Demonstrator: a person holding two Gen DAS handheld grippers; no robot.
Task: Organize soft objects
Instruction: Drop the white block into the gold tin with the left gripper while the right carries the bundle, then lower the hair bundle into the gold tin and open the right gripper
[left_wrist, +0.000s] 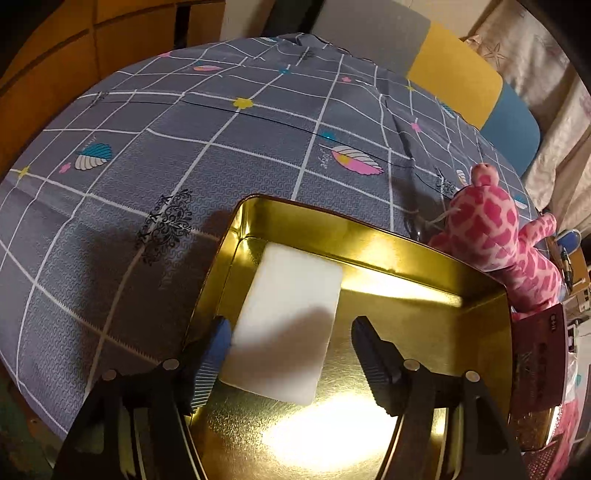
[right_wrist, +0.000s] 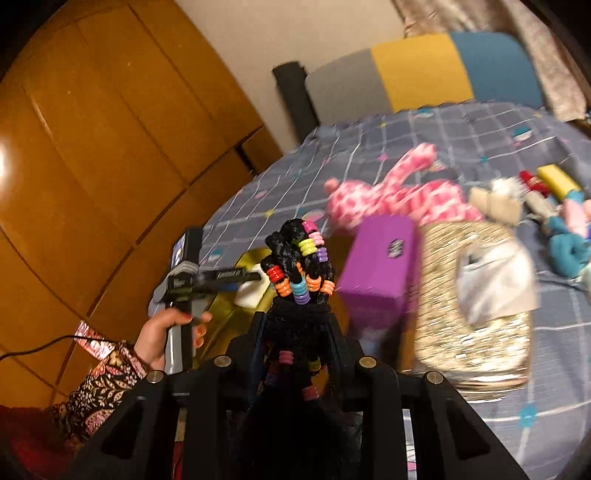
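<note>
A white sponge (left_wrist: 288, 321) lies flat in the gold tin (left_wrist: 369, 236) on the bed. My left gripper (left_wrist: 291, 326) hangs open over the tin. Its left pad sits by the sponge's edge and its right finger stands well clear, so nothing is gripped. In the right wrist view my right gripper (right_wrist: 295, 325) is shut on a bundle of black hair ties with coloured beads (right_wrist: 299, 266), held in the air above the tin (right_wrist: 247, 258). A hand (right_wrist: 162, 332) holds the left gripper (right_wrist: 192, 273) there. The pink giraffe plush (left_wrist: 495, 236) lies beyond the tin.
A purple box (right_wrist: 380, 258) and a glittery pouch (right_wrist: 476, 295) sit beside the tin, with a blue plush (right_wrist: 565, 243), a yellow sponge (right_wrist: 557, 181) and other small toys at the far right. The grey checked sheet (left_wrist: 221, 147) covers the bed. Wooden cabinets (right_wrist: 92, 147) stand on the left.
</note>
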